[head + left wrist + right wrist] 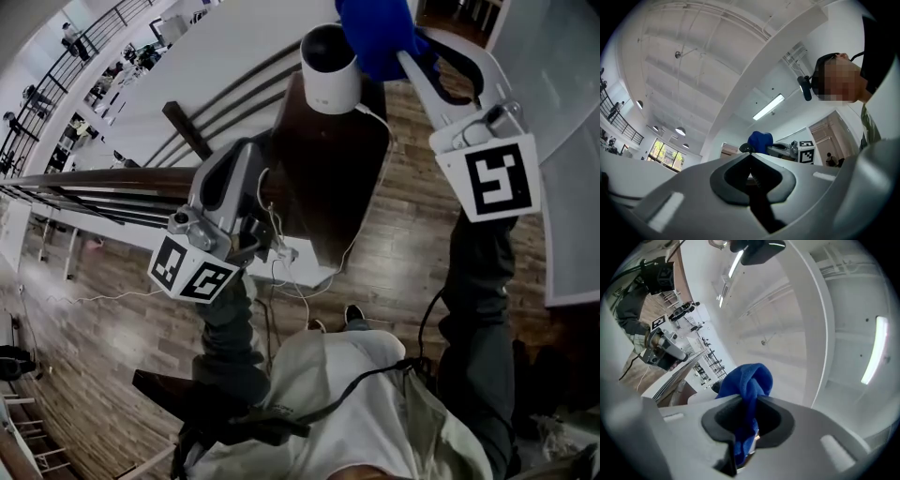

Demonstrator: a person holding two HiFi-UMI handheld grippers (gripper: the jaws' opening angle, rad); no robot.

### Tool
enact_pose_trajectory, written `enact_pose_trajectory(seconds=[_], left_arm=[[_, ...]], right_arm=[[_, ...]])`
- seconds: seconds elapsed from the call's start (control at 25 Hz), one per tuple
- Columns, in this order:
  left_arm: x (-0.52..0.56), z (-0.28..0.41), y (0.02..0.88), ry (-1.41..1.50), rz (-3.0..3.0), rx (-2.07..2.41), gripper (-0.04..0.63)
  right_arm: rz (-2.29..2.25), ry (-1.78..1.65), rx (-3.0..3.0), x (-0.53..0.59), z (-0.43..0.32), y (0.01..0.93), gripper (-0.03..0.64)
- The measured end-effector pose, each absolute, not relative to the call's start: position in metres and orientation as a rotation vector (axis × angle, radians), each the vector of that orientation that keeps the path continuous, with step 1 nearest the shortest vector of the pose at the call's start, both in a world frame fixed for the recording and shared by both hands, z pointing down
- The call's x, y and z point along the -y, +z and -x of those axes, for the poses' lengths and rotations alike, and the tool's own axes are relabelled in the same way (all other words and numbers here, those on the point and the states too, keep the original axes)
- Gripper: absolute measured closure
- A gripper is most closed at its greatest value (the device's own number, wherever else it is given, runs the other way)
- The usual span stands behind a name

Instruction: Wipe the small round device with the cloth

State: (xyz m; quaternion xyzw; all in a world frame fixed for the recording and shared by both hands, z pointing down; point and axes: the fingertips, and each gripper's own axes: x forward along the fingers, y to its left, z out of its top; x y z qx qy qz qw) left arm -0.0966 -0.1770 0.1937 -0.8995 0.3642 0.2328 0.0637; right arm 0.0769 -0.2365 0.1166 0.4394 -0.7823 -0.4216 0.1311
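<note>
Small round device (330, 67) (white cylinder, black dome top) is standing upright at the far end of the dark bench (328, 178), at 12 o'clock in the head view.

Right tongs (749, 439) are clamping the blue cloth (749, 380). The jaws are closing tight on a fold, and a bunched wad is sticking out past the tips. My read is that the wad is serving as the working face, so only fabric is meeting the device, not hard plastic. In the head view the cloth is sitting at the device's 1 o'clock, just beside the dome, with the gripper angling in from 4 o'clock. I can't tell whether cloth and dome are actually touching.

Left tongs (751, 180) are sitting with jaws together, nothing between them, gripping nothing. They're pointing toward the device from about its 7 o'clock, over the bench's near-left edge and apart from the device. It looks like they're standing off to give the right side room.

Nothing is bracing the device, so I'm expecting it could tip or slide under wiping pressure. The wipe looks barely begun.
</note>
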Motion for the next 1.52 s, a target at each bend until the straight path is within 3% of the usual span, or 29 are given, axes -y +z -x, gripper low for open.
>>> enact_pose_trajectory(seconds=[0.44, 0.84, 1.04, 1.36, 1.52], left_arm=[[0.191, 0.087, 0.163, 0.636, 2.663, -1.046, 0.592], [0.193, 0.089, 0.165, 0.688, 2.676, -1.05, 0.592], [0.187, 0.094, 0.161, 0.705, 2.669, -1.049, 0.592], [0.187, 0.091, 0.161, 0.718, 2.677, -1.041, 0.592], [0.182, 0.095, 0.162, 0.724, 2.673, -1.06, 0.592]], right_arm=[[-0.99, -1.124, 2.244, 0.228, -0.041, 0.206, 0.565], [-1.217, -1.478, 1.779, 0.224, -0.032, 0.114, 0.565], [-1.124, -1.578, 1.537, 0.221, -0.006, 0.137, 0.565], [-0.855, -1.396, 1.574, 0.216, -0.002, 0.206, 0.566], [-0.92, -1.472, 1.586, 0.202, -0.003, 0.181, 0.566]])
